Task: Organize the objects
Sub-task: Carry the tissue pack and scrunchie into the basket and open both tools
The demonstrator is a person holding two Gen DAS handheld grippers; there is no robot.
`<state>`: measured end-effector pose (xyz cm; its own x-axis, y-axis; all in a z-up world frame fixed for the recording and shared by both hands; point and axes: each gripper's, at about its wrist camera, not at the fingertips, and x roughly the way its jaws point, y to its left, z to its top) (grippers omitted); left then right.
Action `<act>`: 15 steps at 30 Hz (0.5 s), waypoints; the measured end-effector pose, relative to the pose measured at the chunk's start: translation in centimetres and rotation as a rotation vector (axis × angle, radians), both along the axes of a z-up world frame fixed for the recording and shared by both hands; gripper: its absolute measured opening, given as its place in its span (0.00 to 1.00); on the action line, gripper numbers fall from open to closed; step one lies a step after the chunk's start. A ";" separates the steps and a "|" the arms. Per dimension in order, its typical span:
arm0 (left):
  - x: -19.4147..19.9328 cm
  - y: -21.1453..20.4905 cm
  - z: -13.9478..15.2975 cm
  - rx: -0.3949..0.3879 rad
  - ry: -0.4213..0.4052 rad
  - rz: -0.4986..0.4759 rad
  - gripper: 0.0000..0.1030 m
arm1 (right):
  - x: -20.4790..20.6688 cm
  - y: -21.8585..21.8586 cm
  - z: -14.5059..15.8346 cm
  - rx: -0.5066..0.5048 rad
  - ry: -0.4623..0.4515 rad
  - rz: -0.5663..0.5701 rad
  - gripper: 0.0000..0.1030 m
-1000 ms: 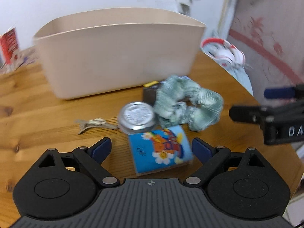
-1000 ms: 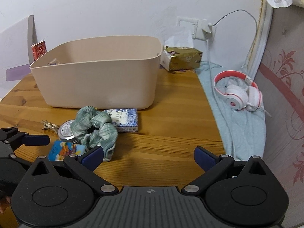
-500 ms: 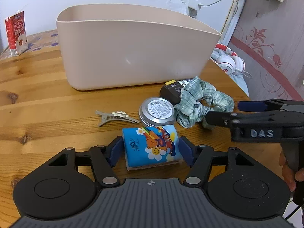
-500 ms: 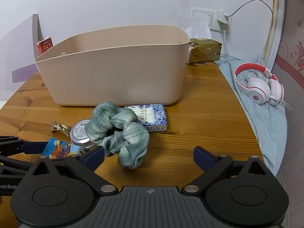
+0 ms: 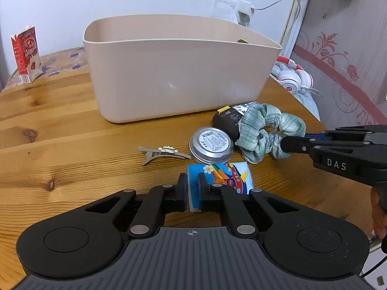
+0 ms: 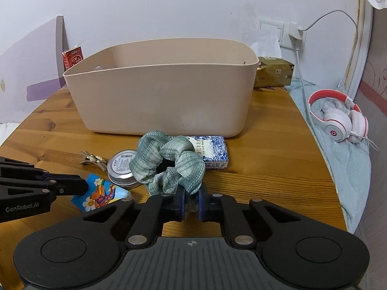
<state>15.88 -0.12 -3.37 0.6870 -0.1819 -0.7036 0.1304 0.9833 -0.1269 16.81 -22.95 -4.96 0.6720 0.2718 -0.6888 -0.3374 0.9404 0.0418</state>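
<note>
On the wooden table (image 6: 278,159), in front of the beige bin (image 6: 164,96), the left gripper (image 5: 192,193), marked "GenRobot.AI", has just closed and now pinches the left edge of the blue cartoon packet (image 5: 225,178). Right of it lie a hair clip (image 5: 162,153) and a barcode-labelled round tin (image 5: 211,145). Farther right, the right gripper (image 6: 191,204), marked "DAS", has just closed on the green scrunchie's (image 6: 169,162) near edge.

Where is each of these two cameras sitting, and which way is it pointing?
Left wrist view: sits on the left gripper, looking forward and down along its fingers at the blue cartoon packet it clamps; the right gripper and some of the hand holding it enter from the right.
Right wrist view: sits on the right gripper, clamped on the green scrunchie; the left gripper enters from the left.
Shared: beige bin, round tin, hair clip, headphones.
</note>
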 end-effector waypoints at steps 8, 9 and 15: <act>0.1 -2.5 0.1 0.011 -0.011 -0.034 0.84 | -0.4 -0.3 0.4 -0.008 -0.001 -0.026 0.11; 0.4 -2.9 -0.2 0.018 0.004 -0.040 0.84 | -0.4 -0.5 0.4 -0.006 -0.002 -0.030 0.11; 0.8 -3.4 -1.3 0.021 0.045 -0.057 0.63 | -0.9 -1.2 0.9 0.004 -0.020 -0.049 0.10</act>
<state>16.72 -3.52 -4.67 0.6431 -0.2047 -0.7379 0.1811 0.9769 -0.1132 15.91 -24.18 -4.03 0.6982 0.2409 -0.6742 -0.2913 0.9558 0.0398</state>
